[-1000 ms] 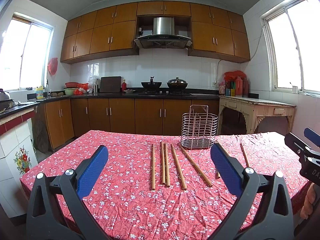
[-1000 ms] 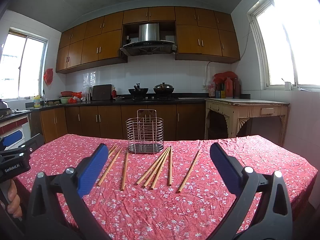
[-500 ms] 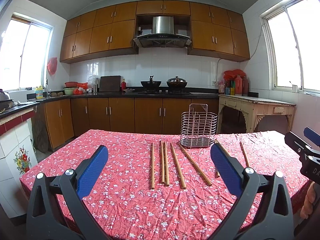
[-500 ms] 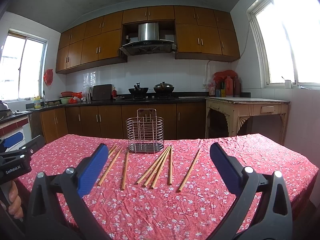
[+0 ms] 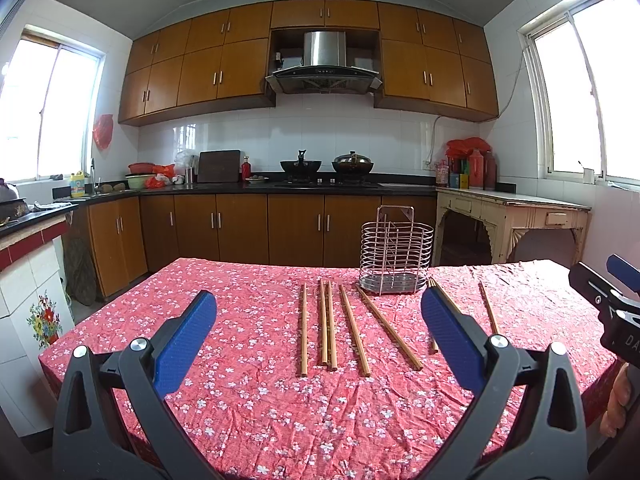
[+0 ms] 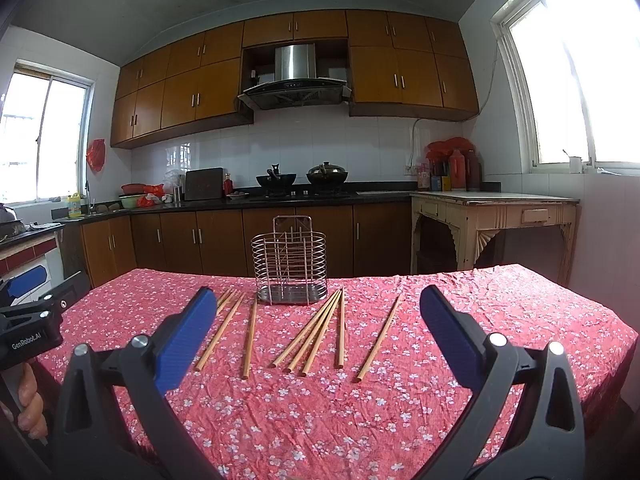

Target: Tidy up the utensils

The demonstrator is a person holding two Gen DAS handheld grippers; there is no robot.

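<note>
**Both grippers level, jaws wide**

I see my left gripper (image 5: 318, 320) held level and pointing forward, jaws spread wide with nothing between the blue pads (image 5: 184, 344). My right gripper (image 6: 316, 320) matches it, equally wide and bare. Fingers of each hand (image 6: 30, 404) wrap the other gripper's handle at the frame edges.

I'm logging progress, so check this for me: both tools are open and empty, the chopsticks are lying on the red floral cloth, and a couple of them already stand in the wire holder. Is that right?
Not quite. The wire holder is empty, as the right wrist view shows through its bars. The rest holds: the left tool and the right tool are open and empty, and all the chopsticks lie on the red floral cloth.
</note>
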